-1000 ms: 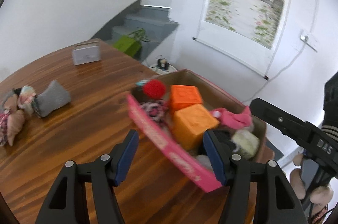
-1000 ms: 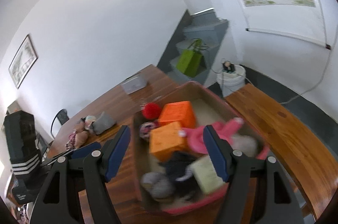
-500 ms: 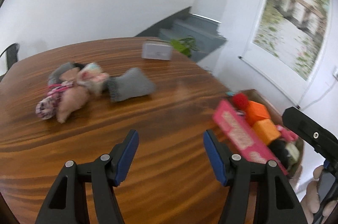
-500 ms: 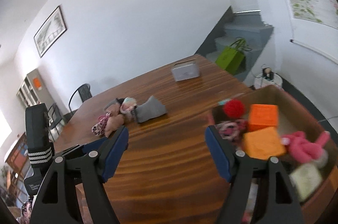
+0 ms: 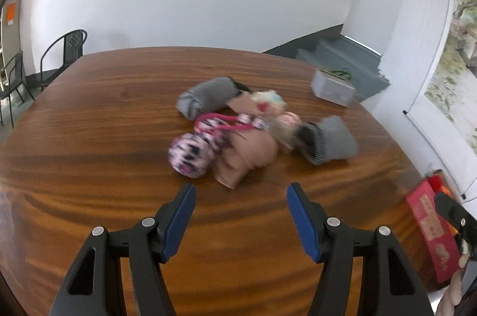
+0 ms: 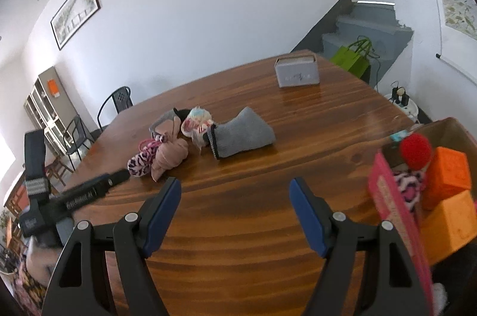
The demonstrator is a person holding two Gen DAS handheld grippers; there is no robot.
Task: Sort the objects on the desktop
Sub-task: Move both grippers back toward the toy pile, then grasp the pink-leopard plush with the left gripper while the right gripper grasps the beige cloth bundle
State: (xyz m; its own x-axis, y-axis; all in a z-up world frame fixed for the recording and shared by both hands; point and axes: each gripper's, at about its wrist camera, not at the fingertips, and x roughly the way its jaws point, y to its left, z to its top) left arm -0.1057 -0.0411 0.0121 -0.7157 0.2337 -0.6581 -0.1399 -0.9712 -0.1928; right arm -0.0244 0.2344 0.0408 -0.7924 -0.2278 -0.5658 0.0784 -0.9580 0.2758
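While a heap of soft things [image 5: 235, 134] lies on the wooden table [image 5: 98, 137] near its middle, the sorting is judged only partly done. The heap holds a rolled grey sock [image 5: 205, 98] at its 11 o'clock edge, a pink-and-black patterned ball [image 5: 190, 155] at 8 o'clock, a beige bundle [image 5: 247, 155] at the centre, pale multicoloured pieces [image 5: 269, 104] at 1 o'clock, and a grey sock with a striped cuff [image 5: 331, 140] at 3 o'clock; which pieces touch is blurred. At 3 o'clock of the right wrist view a box with a pink flap [image 6: 396, 214] sits at the table's edge, well apart from the heap, already holding two orange blocks [image 6: 450, 170], a red pompom [image 6: 416, 149] and a patterned piece [image 6: 408, 184], which suggests earlier items are sorted. A small grey case [image 6: 296, 74] stands at 12 o'clock, apart from both. The left tongs [image 5: 240, 217] are spread with nothing between them, pointing at the heap from 6 o'clock. The right tongs [image 6: 235, 211], whose jaws have just been opening, are spread wide and empty. Every piece of the heap remains to be picked up.
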